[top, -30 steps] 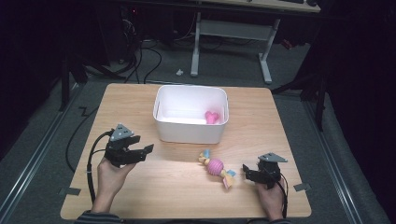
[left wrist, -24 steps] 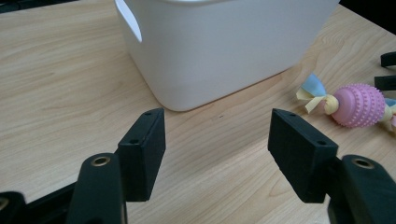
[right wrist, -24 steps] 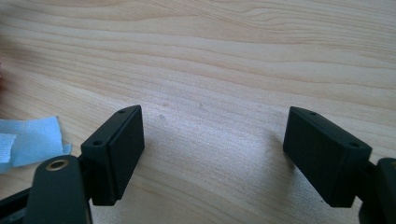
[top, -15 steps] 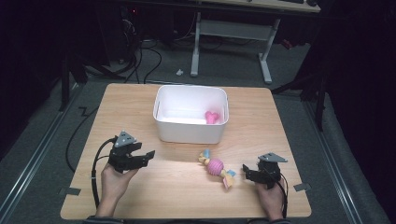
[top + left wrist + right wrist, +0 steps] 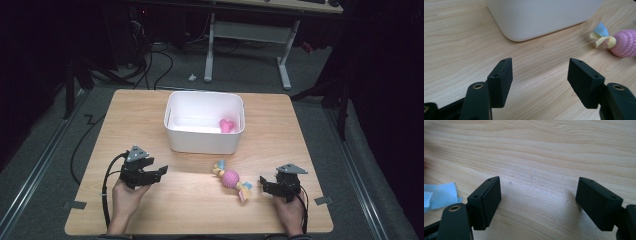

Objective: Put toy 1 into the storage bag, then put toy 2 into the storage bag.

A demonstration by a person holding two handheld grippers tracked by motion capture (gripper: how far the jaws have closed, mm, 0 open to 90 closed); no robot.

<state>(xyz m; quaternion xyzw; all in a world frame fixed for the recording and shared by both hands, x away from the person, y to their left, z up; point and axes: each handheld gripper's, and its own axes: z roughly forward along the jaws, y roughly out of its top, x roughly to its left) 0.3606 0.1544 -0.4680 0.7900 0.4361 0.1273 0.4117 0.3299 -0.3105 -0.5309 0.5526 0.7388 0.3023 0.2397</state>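
A pink knobbly ball toy [image 5: 231, 178] with blue and yellow cloth ends lies on the wooden table [image 5: 140, 115], in front of a white bin [image 5: 205, 137]. A pink heart-shaped toy [image 5: 227, 125] rests inside the bin at its right. My left gripper [image 5: 159, 172] stands open at the front left, pointing right toward the toy, with nothing between its jaws. In the left gripper view [image 5: 540, 75] the bin [image 5: 544, 15] and the toy [image 5: 624, 42] lie ahead. My right gripper [image 5: 263, 184] is open just right of the toy; the toy's blue cloth end [image 5: 441, 195] lies beside its left jaw [image 5: 537, 195].
Bare wood stretches between the two grippers and on both sides of the bin. Table edges are close behind both hands. Dark floor with cables [image 5: 160, 60] and a desk frame [image 5: 280, 45] lies beyond the table's far edge.
My left gripper has drawn back toward the table's front edge and slightly right. The right gripper and the toys have stayed put.
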